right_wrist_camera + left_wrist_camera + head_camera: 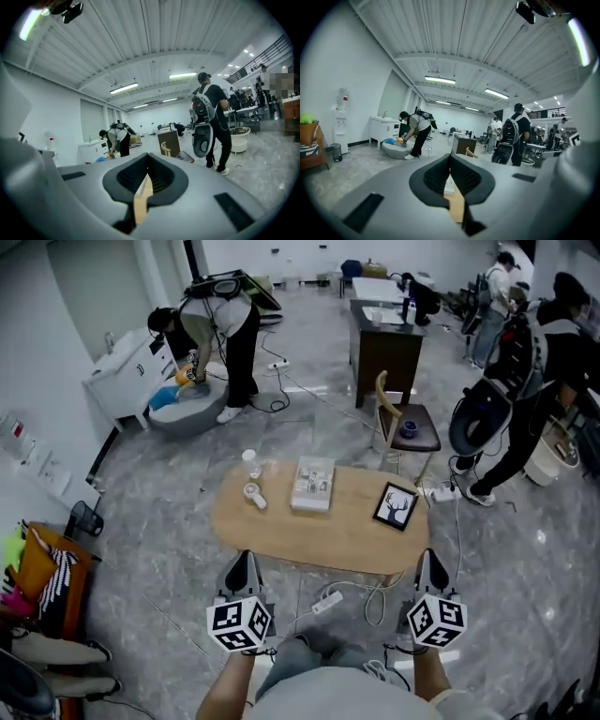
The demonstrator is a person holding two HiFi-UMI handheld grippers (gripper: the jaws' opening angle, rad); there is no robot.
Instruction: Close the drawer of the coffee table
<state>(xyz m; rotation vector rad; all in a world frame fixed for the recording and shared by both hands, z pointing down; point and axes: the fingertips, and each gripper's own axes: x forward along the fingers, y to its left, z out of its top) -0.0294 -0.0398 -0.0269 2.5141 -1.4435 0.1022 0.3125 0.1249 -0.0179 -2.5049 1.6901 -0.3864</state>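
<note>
- The left gripper [242, 563] has its two jaws pressed together, with nothing between them. In the left gripper view the dark pads meet at the tips.
- The right gripper [429, 562] is also pressed together and empty. Its own view shows the pads joined in one line.
- The coffee table [347, 535], with an oval wooden top, stands just in front of both grippers. They are apart from it, one before each end of its near edge.
- The drawer cannot be made out. The head view looks down on the top, so the side of the table is hidden, and I cannot tell whether the drawer is in or out.
- In both gripper views the gripper's grey body covers almost all of the table. Only a thin strip of wood shows under the tips.
- On the top, ahead of the left gripper, lie a white box [313, 485] and two small pale things, too small to name.
- A dark picture frame [396, 506] lies ahead of the right gripper.
- A white power strip [326, 602] lies on the floor between the grippers. Its cable is partly hidden under the table edge.
- The marker cubes cover most of the person's hands.
- Beyond the table stands a chair [408, 423]. Far ahead of the left gripper, a person [220, 329] bends over a tub.
</note>
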